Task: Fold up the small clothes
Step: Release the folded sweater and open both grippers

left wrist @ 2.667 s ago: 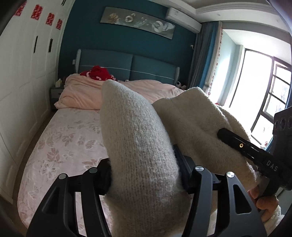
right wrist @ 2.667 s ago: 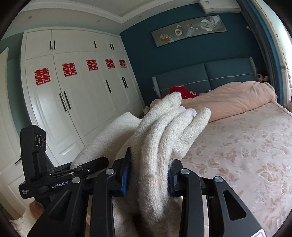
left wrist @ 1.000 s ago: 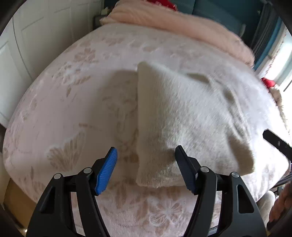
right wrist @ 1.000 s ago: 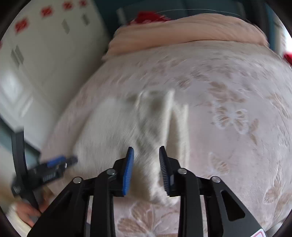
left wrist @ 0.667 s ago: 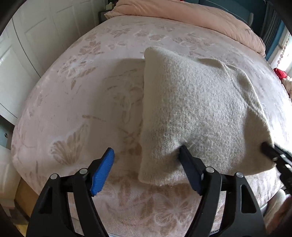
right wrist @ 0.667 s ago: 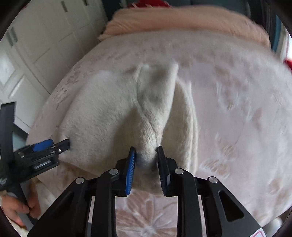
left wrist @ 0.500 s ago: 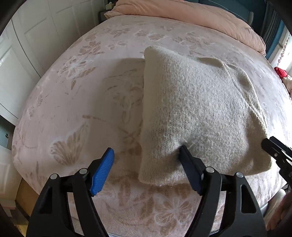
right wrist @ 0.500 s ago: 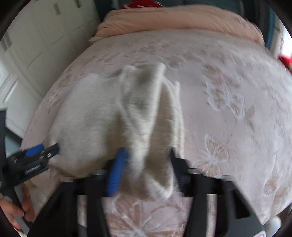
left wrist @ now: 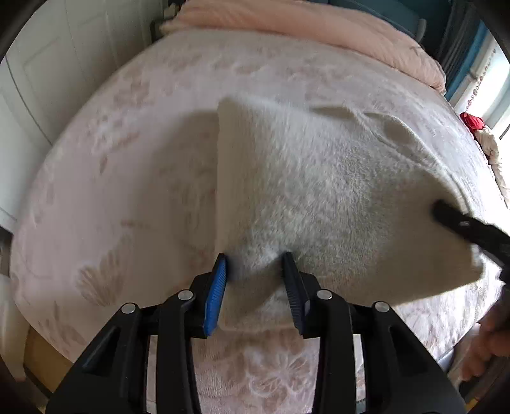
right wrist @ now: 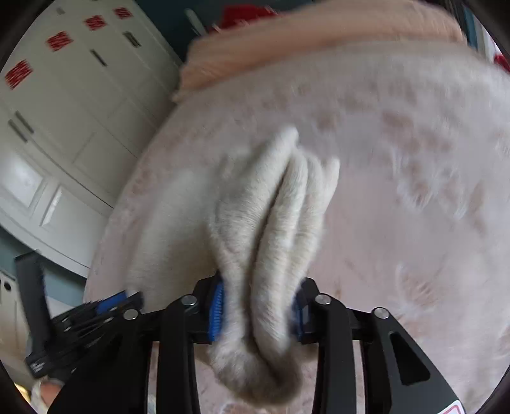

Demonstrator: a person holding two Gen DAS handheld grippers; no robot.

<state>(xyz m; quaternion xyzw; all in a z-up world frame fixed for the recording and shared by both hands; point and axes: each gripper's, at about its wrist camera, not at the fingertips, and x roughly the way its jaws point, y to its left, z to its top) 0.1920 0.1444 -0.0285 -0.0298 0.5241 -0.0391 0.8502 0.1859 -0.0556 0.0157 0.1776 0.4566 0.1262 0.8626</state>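
Note:
A folded cream knit sweater [left wrist: 318, 191] lies on the pale pink flowered bedspread [left wrist: 127, 191]. My left gripper [left wrist: 255, 274] has its jaws closing on the sweater's near left corner, and the cloth bunches between the blue pads. In the right wrist view the sweater [right wrist: 280, 207] rises in thick folds, and my right gripper [right wrist: 258, 309] has its jaws closing on them, pads pressed into the knit. The right gripper's tip [left wrist: 459, 223] also shows at the sweater's near right corner. The left gripper [right wrist: 105, 305] shows blurred at the lower left of the right wrist view.
A peach quilt [left wrist: 318, 28] is heaped at the head of the bed. White wardrobe doors [right wrist: 63, 95] run along the left side. The bed's near edge drops off just under both grippers. A hand [left wrist: 491, 334] holds the right tool; something red [left wrist: 475, 122] lies far right.
Both grippers stood open around the sweater's near edge half a second ago; now both have closed on it. The near edge is bunched and lifted.

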